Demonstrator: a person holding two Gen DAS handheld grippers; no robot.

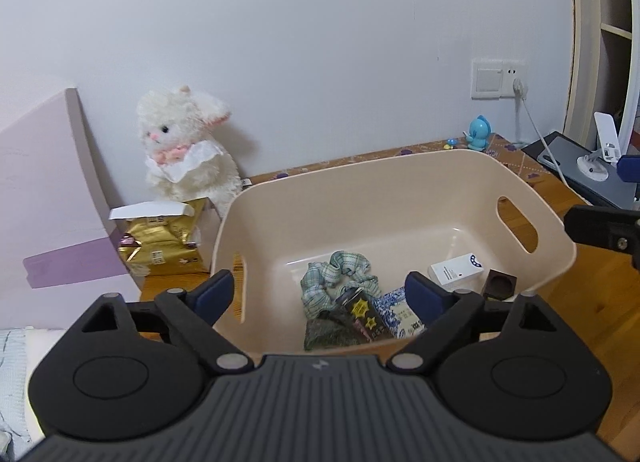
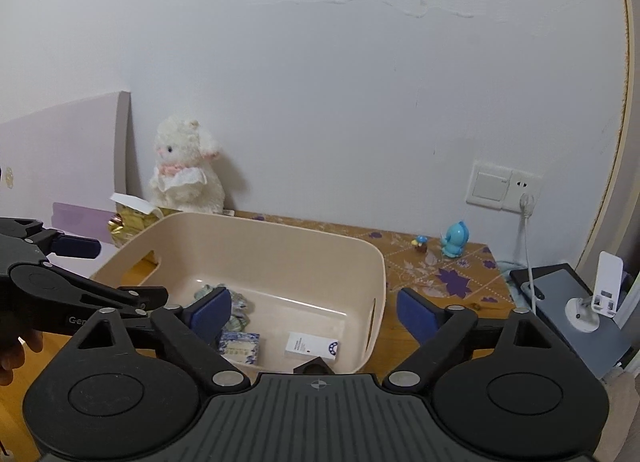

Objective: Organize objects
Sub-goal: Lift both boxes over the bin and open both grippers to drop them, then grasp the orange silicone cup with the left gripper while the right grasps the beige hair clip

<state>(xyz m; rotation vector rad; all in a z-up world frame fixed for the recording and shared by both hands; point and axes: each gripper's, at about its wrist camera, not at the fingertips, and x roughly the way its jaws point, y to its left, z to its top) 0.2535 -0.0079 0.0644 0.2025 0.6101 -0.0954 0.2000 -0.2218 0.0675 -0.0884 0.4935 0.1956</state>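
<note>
Both claws hover at the near rim of the beige plastic storage bin [image 1: 400,185], which stands on the wooden counter [image 1: 592,294].

Left claw [image 1: 320,294]: jaws spread wide, nothing between the blue pads. Right claw [image 2: 316,312]: likewise wide open and empty, straddling the bin's right wall.

Contents of bin, seen from the left wrist view:
- green checked fabric scrunchie [image 1: 336,278], mid floor
- dark cylindrical can with yellow stars [image 1: 366,318], lying on its side at the near wall
- dark green patterned pouch [image 1: 332,336], touching the can on its left
- blue-and-white patterned packet [image 1: 398,312], just right of the can
- small white rectangular box with a blue round mark [image 1: 456,272], right side
- small dark brown cube with a round recess [image 1: 500,284], near right corner

Still on the counter outside the bin: gold foil bag with a white flap [image 1: 164,242] just left of the bin; white plush lamb [image 1: 188,149] behind it against the wall; light blue toy figure [image 1: 478,133] and a tiny mushroom figurine [image 1: 451,141] at the far right.

Judgement: task appears well advanced, six small items binned. Whether the gold bag or the far toys are meant to go in cannot be told.
</note>
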